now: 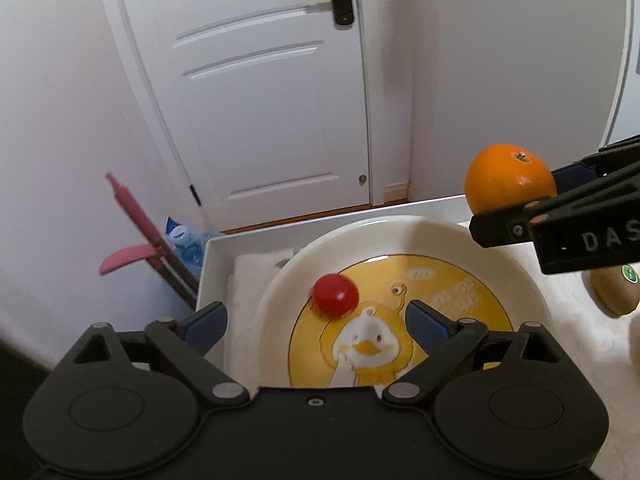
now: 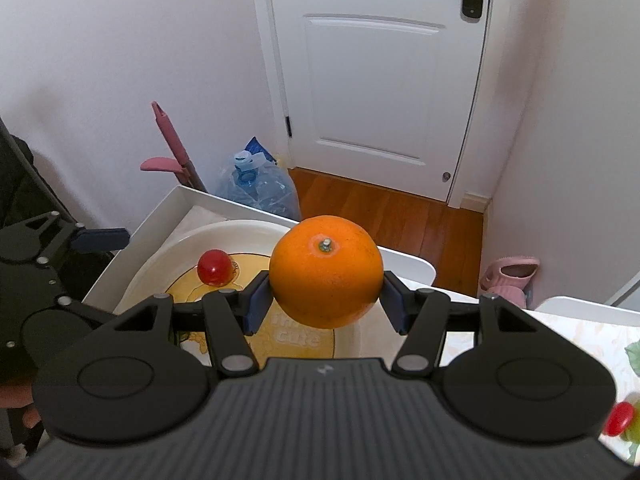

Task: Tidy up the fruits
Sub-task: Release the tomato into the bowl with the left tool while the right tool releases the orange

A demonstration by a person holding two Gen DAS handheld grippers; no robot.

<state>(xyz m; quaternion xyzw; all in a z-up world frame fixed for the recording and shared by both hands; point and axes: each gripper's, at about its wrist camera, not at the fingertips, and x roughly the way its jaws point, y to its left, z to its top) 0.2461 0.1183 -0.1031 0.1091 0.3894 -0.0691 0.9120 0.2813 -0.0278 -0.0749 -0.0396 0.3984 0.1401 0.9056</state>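
A small red cherry tomato [image 1: 335,295] lies on a white plate [image 1: 400,232] with a yellow duck picture. My left gripper [image 1: 316,322] stands open just in front of it, its blue pads wide on either side and touching nothing. In the right wrist view, my right gripper [image 2: 326,304] is shut on an orange [image 2: 325,271], stem up, held above the plate's [image 2: 168,252] near right side. The tomato [image 2: 214,266] shows there to the left of the orange. The orange [image 1: 508,178] also hangs at the right in the left wrist view.
The plate sits in a white tray [image 1: 216,264] on a cloth. A brown kiwi [image 1: 612,292] with a green sticker lies right of the plate. Another red tomato [image 2: 620,418] is at the lower right. Beyond the tray are a water bottle [image 2: 260,188], a pink stand [image 2: 176,148] and a white door [image 2: 380,80].
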